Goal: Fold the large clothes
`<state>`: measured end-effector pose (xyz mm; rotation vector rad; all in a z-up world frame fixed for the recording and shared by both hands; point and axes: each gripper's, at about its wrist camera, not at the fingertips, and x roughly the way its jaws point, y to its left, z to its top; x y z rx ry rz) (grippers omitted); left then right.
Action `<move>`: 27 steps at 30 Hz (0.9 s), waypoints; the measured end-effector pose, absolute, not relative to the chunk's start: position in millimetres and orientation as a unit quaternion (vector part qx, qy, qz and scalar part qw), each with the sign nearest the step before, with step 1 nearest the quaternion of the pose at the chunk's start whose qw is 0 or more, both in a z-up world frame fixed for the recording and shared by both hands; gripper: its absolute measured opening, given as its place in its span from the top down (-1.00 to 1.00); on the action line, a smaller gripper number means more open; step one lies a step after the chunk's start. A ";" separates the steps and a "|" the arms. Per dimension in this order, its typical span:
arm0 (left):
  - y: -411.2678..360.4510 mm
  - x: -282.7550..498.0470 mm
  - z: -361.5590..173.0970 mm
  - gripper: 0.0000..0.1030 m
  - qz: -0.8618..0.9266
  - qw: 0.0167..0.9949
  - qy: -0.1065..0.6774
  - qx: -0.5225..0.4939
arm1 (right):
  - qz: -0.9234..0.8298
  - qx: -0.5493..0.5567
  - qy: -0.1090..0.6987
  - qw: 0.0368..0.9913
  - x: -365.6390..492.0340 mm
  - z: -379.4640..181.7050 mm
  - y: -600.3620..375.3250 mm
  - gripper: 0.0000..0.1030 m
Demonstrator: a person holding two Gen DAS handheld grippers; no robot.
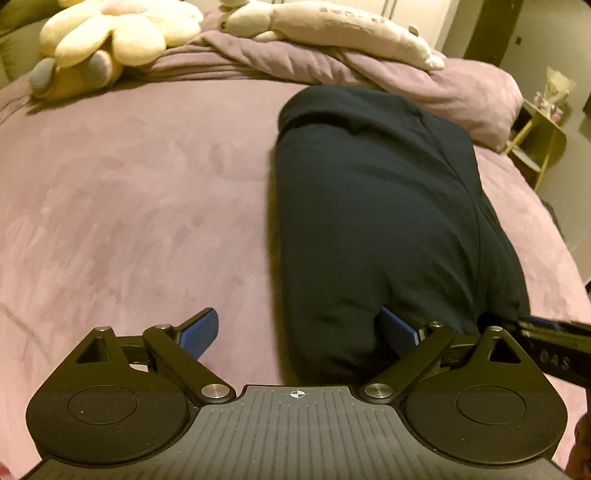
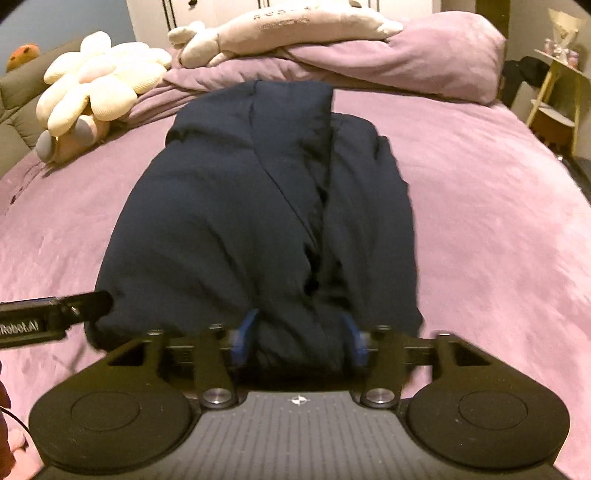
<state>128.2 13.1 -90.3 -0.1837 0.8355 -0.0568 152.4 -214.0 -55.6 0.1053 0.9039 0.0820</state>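
A dark navy garment [image 1: 376, 206] lies folded lengthwise on the purple bed cover [image 1: 129, 203]. My left gripper [image 1: 299, 332] is open wide at the garment's near left corner; the cloth lies over its right finger and its left finger rests over bare cover. In the right wrist view the garment [image 2: 258, 206] runs away from me, and my right gripper [image 2: 299, 339] has its two blue pads around a thick bunch of its near edge, partly closed on it. The left gripper's tip [image 2: 55, 310] shows at the left.
A cream flower plush [image 2: 96, 81] lies at the far left of the bed. A long beige plush [image 2: 280, 26] rests on a bunched purple duvet [image 2: 406, 62] at the head. A yellow side table [image 2: 557, 92] stands at the right.
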 end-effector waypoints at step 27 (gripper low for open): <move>4.7 53.7 -66.6 -0.90 0.052 0.893 0.445 -0.035 | -0.026 0.009 0.483 0.875 71.7 -10.6 -200.0 -0.93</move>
